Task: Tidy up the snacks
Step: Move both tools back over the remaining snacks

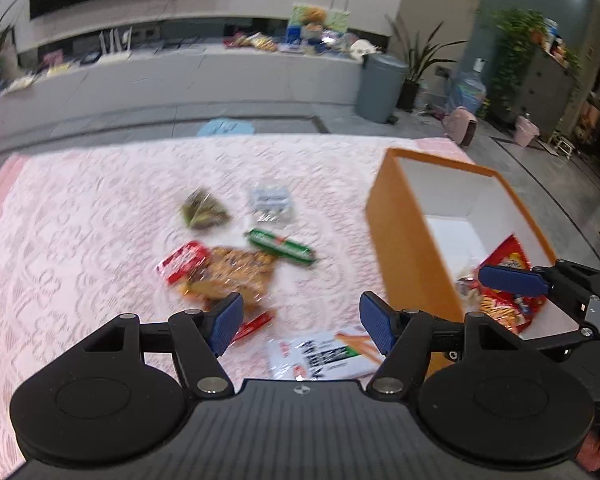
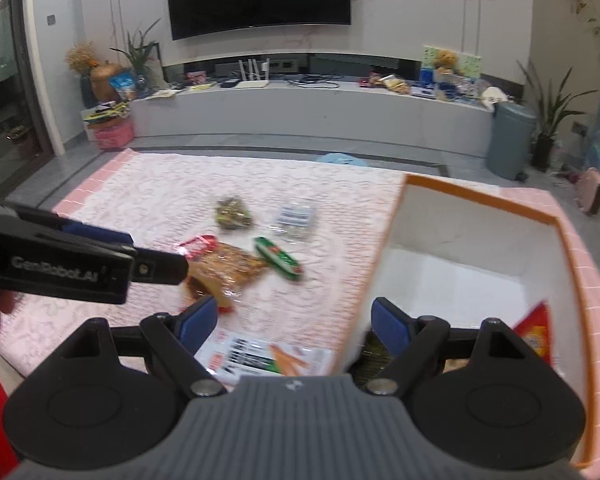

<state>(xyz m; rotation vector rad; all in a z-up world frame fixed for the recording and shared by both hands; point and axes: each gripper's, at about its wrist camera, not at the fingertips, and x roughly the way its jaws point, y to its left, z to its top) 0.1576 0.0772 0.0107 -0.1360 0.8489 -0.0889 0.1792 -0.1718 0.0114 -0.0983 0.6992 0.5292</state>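
Both grippers hover with fingers wide and empty, and the white snack packet [image 1: 320, 354], lying flat on the pink table cover beside the orange box [image 1: 412, 248], is just below the left gripper [image 1: 302, 322], its long axis running toward the box.

Two identical handheld units. Left gripper [image 1: 301, 322]: black plastic frame, ribbed grey centre plate with a small round logo at its front edge, a big round black disc on each side of the plate. Silver pivot screws [image 1: 211, 384] on the black link arms just ahead of the plate. Fingers [image 1: 229, 322] carry blue ribbed pads. Right gripper [image 2: 290, 324]: same build, same blue pads, same silver screws beside its grey plate. Side view of the left unit shows faint "GenRobot.AI" lettering [image 2: 54, 268] on its black body.
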